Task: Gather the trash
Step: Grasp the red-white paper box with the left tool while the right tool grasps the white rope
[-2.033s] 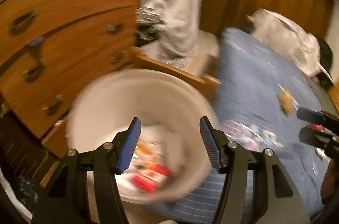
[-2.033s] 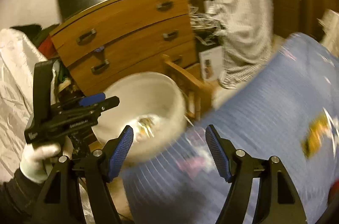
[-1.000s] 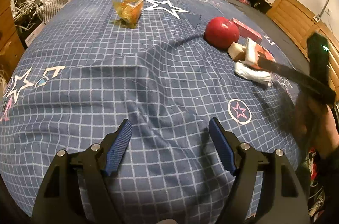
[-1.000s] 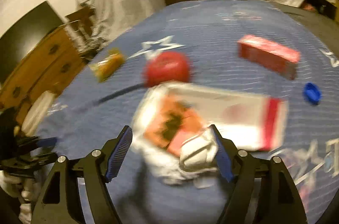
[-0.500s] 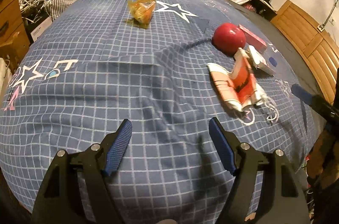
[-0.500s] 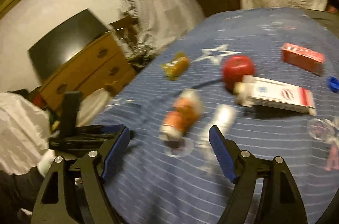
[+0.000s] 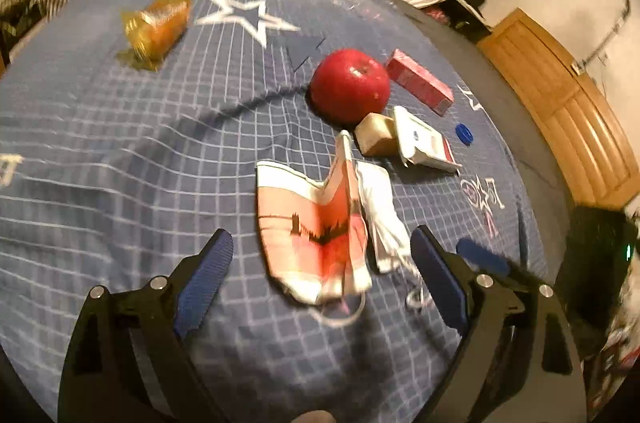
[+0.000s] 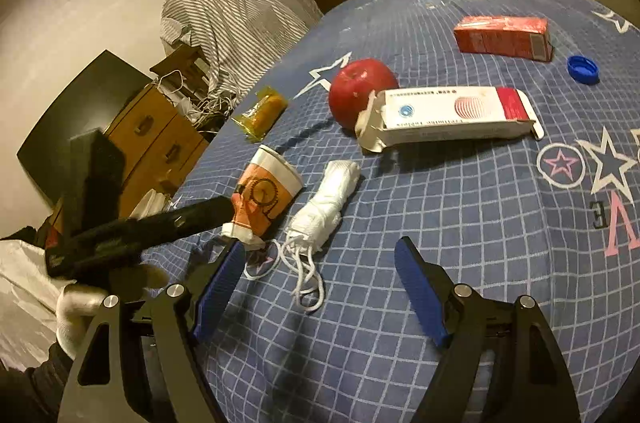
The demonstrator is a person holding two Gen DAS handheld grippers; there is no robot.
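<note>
Trash lies spread on the blue checked bed cover (image 8: pixel 460 223). Your left gripper (image 7: pixel 320 263) has its jaws wide apart, and they have just been opening; the crushed paper cup (image 7: pixel 312 227) is in the gap between them, but the pads do not press it. Just beside the cup lies a rolled white face mask (image 8: pixel 332 199). Your right gripper (image 8: pixel 320 287) also stands open, empty, over the mask's strings. Farther on the bed you see a red apple (image 8: pixel 360 87), touching a white carton (image 8: pixel 448 115), then a red box (image 8: pixel 504 37), a blue bottle cap (image 8: pixel 583 69) and a yellow wrapper (image 8: pixel 262 113).
</note>
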